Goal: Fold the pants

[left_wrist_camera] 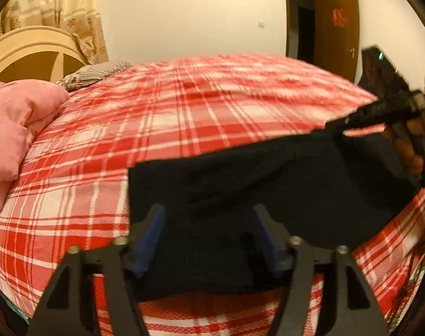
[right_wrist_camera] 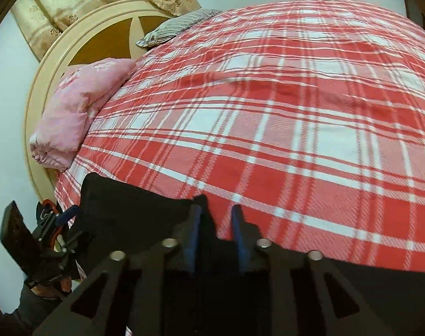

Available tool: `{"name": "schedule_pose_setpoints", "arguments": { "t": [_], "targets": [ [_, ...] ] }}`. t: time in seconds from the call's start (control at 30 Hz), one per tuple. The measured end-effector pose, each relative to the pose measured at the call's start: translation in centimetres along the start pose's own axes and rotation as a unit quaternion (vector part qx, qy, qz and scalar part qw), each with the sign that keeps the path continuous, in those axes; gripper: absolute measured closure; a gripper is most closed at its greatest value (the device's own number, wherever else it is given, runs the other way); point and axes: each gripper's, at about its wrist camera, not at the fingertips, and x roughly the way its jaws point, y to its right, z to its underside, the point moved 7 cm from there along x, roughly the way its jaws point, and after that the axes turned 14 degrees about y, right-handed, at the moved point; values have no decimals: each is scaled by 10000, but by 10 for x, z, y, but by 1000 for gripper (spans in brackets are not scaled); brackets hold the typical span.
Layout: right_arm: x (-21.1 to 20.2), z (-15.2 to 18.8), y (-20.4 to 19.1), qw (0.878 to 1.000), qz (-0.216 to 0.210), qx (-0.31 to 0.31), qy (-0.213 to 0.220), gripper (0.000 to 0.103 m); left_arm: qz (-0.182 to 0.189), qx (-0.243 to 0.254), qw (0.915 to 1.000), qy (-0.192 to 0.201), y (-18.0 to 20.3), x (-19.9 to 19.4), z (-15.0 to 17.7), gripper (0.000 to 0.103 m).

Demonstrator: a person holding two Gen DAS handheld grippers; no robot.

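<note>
The black pants (left_wrist_camera: 268,173) lie folded into a flat dark panel on the red plaid bedcover (left_wrist_camera: 184,112), near the bed's front edge. My left gripper (left_wrist_camera: 211,224) is open, its blue pads spread wide over the near part of the cloth. In the left wrist view my right gripper (left_wrist_camera: 335,124), held by a hand, sits at the panel's far right corner. In the right wrist view my right gripper (right_wrist_camera: 216,224) is open a little. A corner of the pants (right_wrist_camera: 134,212) pokes up beside its left pad, and bedcover shows in the gap. My left gripper (right_wrist_camera: 68,218) appears at the lower left.
A bunched pink quilt (left_wrist_camera: 13,123) and a grey striped pillow (left_wrist_camera: 92,74) lie at the head end, by the round cream headboard (left_wrist_camera: 30,53). A brown door (left_wrist_camera: 337,33) stands open beyond the bed. Plaid bedcover (right_wrist_camera: 296,126) stretches far beyond the pants.
</note>
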Motion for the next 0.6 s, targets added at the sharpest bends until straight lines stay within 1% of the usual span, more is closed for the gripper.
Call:
{"name": "schedule_pose_setpoints", "arguments": {
  "t": [0.03, 0.07, 0.1, 0.17, 0.2, 0.27, 0.33, 0.4, 0.47, 0.53, 0.57, 0.6],
  "targets": [
    [0, 3, 5, 10000, 31, 56, -42, 75, -38, 38, 10000, -82, 1, 4, 5, 33],
    [0, 7, 11, 9998, 61, 139, -104, 69, -83, 86, 9998, -145, 2, 8, 10, 33],
    [0, 11, 20, 9996, 69, 257, -127, 69, -151, 172, 9997, -52, 4, 8, 11, 33],
    [-7, 11, 27, 9991, -10, 421, -46, 69, -178, 206, 9996, -84, 7, 6, 8, 33],
    [-12, 10, 31, 9989, 50, 457, -24, 69, -142, 181, 9997, -96, 8, 5, 5, 33],
    [-29, 7, 36, 9992, 266, 296, 84, 69, 2, 155, 9999, -37, 15, -2, -3, 33],
    [-54, 4, 43, 9989, 382, 112, 235, 69, 145, 312, 9994, 91, 29, -10, -15, 33],
    [-82, 1, 57, 9981, 484, 113, 361, 69, 314, 491, 9982, 148, 46, -14, -26, 33],
    [-115, -2, 76, 9959, 693, 158, 552, 69, 574, 560, 9967, 161, 65, -16, -34, 33],
    [-147, -4, 97, 9924, 935, 288, 750, 69, 846, 654, 9941, 187, 87, -17, -43, 37],
    [-162, -4, 106, 9905, 1032, 370, 830, 69, 971, 719, 9925, 192, 98, -17, -46, 41],
    [-180, -3, 118, 9879, 1154, 476, 925, 69, 1134, 782, 9903, 191, 111, -18, -50, 44]
  ]
}}
